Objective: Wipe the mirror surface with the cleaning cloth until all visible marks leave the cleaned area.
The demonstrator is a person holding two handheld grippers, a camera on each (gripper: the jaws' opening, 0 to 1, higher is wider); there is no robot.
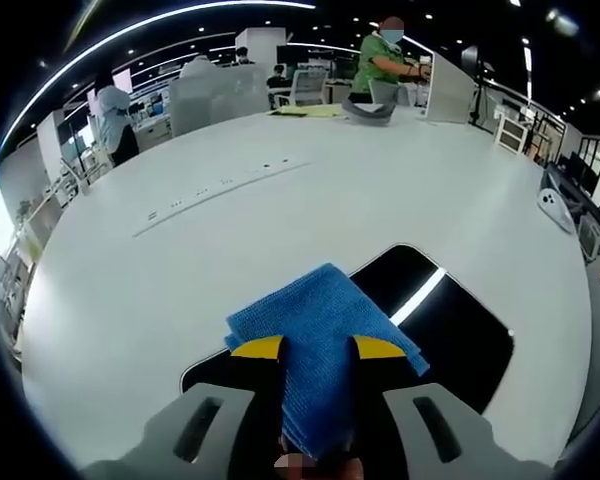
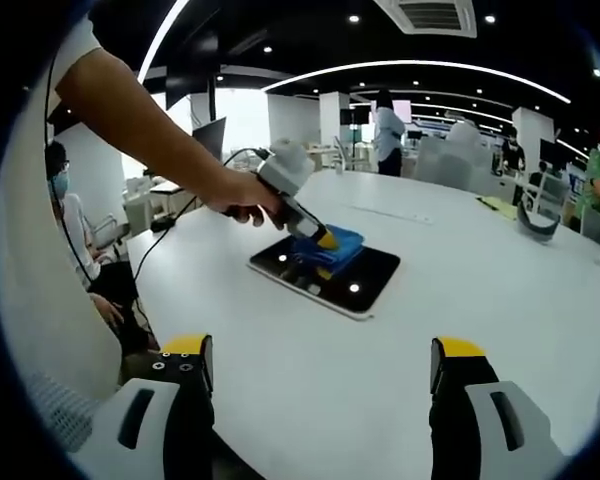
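A broad white counter (image 2: 460, 330) carries a dark rectangular mirror (image 1: 450, 330), lying flat. On its glass rests a folded blue cleaning cloth (image 1: 320, 330), clamped between the jaws of the left tool (image 1: 318, 348). The right tool (image 2: 320, 365) hovers well apart, jaws spread wide and empty.

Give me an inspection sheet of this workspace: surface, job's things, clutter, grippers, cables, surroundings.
Surface: white round table, bare around the work.
Job's things: dark mirror flat on the table; blue cleaning cloth lying on it.
Clutter: grey curved object and yellow sheets at the far edge.
Grippers: left gripper shut on the cloth over the mirror; right gripper open, apart from the mirror, holding nothing.
Cables: a dark cable trails from the left gripper off the table.
Surroundings: open office, seated and standing people, chairs, ceiling lights.
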